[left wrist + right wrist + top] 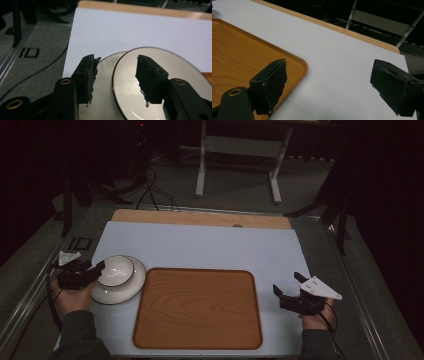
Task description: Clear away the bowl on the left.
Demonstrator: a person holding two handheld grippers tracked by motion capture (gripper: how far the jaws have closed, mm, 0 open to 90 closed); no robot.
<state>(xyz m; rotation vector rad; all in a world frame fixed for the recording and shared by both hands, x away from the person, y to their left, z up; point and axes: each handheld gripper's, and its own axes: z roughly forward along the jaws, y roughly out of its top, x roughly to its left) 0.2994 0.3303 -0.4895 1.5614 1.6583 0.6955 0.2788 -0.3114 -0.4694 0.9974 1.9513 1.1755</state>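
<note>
Black jaws of the left gripper [116, 80] up close, spread apart and straddling the near rim of a white bowl [160, 82]: 1 jaw outside the wall, 1 over the inside, not yet closed on it. Bowl seated on a white plate [105, 75], the pair resting on the pale mat [200, 247] at the table's left side, just beside the left edge of the wooden tray [197, 310]. Seen from above, same gripper [100, 270] at the bowl's [116, 270] left rim, plate [132, 287] showing beneath.

Right gripper [289, 287] parked well apart over bare mat off the tray's right edge, jaws wide, holding nothing; from its own camera, a tray corner [294, 62] behind 1 jaw.

Step in hand, by judgement: taking hold of the bowl's rim. Next move calls for closing on the thin wall squarely, then lifting straight so the plate stays put; likely destination the empty tray.

Readable writing: "ID" on the floor strip [29, 52] left of the table. No brand on the dishes.
</note>
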